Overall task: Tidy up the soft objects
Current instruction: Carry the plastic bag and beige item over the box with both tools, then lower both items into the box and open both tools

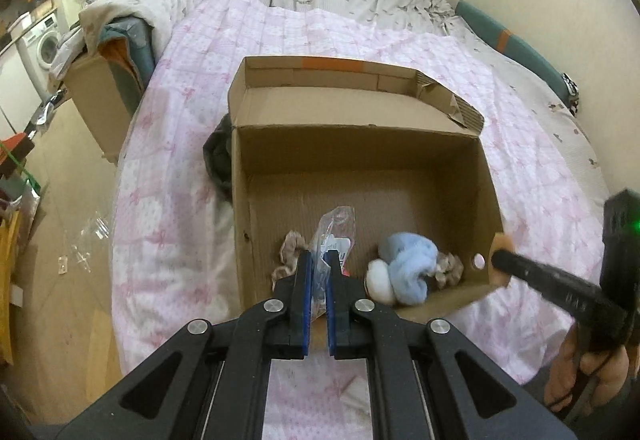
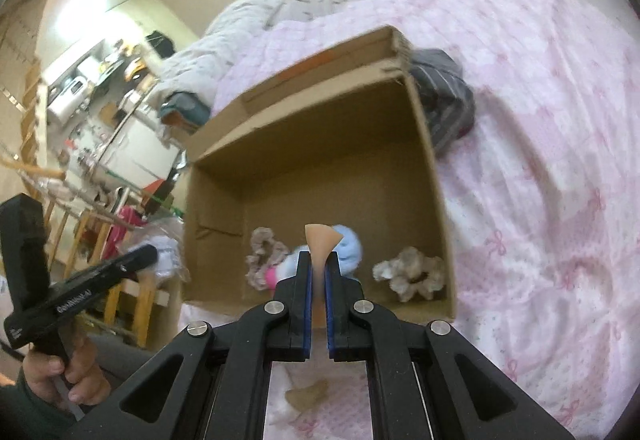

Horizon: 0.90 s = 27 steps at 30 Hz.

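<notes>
Left wrist: left gripper (image 1: 319,260) clamps plastic bag (image 1: 334,230) over box (image 1: 360,143); right gripper (image 2: 319,260) pinches sponge (image 2: 322,240).

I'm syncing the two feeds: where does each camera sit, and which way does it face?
Left wrist: on the left hand-held gripper, looking along its fingers down into the cardboard box on the bed; they pinch a clear plastic bag. The right hand-held gripper and its hand show at the right.
Right wrist: on the right hand-held gripper, facing the box from its other near corner, clamping a peach-coloured piece. The left hand shows at the lower left.
Shared: box, blue plush, pink quilt.
</notes>
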Each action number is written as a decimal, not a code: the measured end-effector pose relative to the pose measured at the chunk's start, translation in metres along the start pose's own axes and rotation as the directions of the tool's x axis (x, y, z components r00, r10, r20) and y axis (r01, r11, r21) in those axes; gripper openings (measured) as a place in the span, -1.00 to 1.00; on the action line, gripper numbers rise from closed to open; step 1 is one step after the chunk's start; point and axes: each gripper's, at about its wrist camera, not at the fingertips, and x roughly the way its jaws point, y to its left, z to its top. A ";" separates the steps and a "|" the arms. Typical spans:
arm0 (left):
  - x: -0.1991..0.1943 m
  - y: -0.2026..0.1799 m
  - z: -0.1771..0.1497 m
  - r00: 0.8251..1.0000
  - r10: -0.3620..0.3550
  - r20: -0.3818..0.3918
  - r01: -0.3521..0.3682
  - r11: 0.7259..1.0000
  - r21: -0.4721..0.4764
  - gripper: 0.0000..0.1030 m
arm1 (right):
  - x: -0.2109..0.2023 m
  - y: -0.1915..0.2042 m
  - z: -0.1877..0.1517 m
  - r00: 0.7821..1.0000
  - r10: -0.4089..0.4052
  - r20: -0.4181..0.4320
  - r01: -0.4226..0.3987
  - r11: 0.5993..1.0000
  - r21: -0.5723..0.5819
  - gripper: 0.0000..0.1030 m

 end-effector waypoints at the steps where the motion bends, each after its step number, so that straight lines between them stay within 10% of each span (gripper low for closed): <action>1: 0.005 -0.001 0.002 1.000 0.004 0.002 -0.004 1.000 0.000 -0.89 | 0.002 0.000 -0.001 1.000 -0.017 -0.004 0.017 1.000 -0.007 -0.86; 27: 0.054 0.003 -0.014 0.998 0.057 -0.001 -0.057 0.998 0.031 -0.89 | 0.035 0.006 -0.013 0.982 -0.173 -0.077 0.167 0.983 -0.079 -0.85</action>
